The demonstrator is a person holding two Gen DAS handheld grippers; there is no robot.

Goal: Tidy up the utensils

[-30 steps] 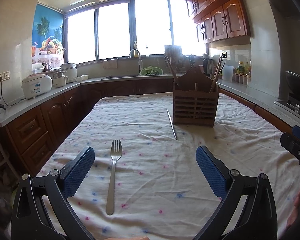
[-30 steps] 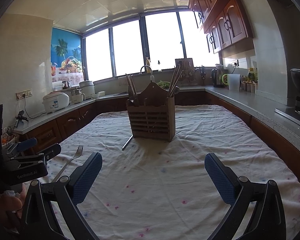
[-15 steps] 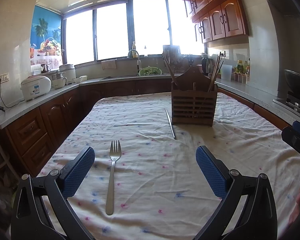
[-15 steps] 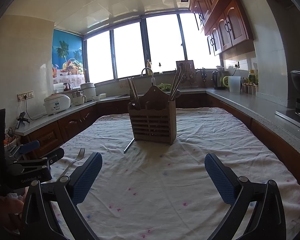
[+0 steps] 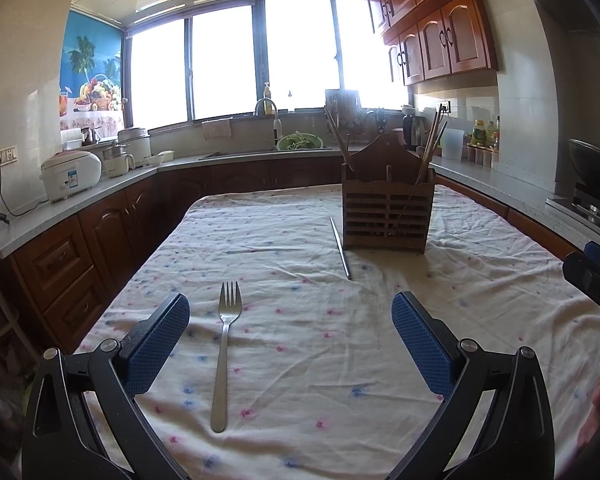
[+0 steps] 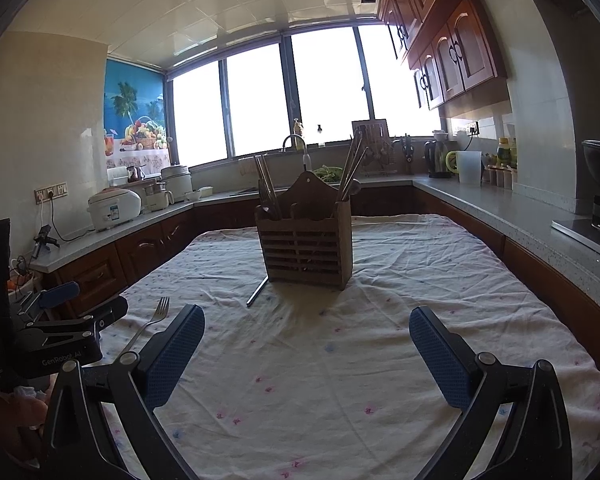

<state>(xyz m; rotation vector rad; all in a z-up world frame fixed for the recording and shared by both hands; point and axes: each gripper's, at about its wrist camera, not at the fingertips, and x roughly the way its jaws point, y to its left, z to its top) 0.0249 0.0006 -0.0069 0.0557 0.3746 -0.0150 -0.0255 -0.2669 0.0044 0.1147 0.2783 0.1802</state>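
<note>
Cream tablecloth (image 5: 300, 344) dotted with small pink and blue flowers; silver fork (image 5: 225, 354); brown slatted wooden holder (image 5: 387, 216). Blue textured pads (image 5: 156, 344) on black gripper frames; reddish-brown cabinets (image 5: 440, 40).

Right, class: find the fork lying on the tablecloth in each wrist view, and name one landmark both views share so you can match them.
Left wrist view: the fork lies lower left of centre, tines pointing away, just inside the left finger of the open left hand-held gripper.
Right wrist view: the fork lies at the left, partly hidden behind that hand-held gripper's left finger.
Shared landmark: the wooden utensil holder.
</note>
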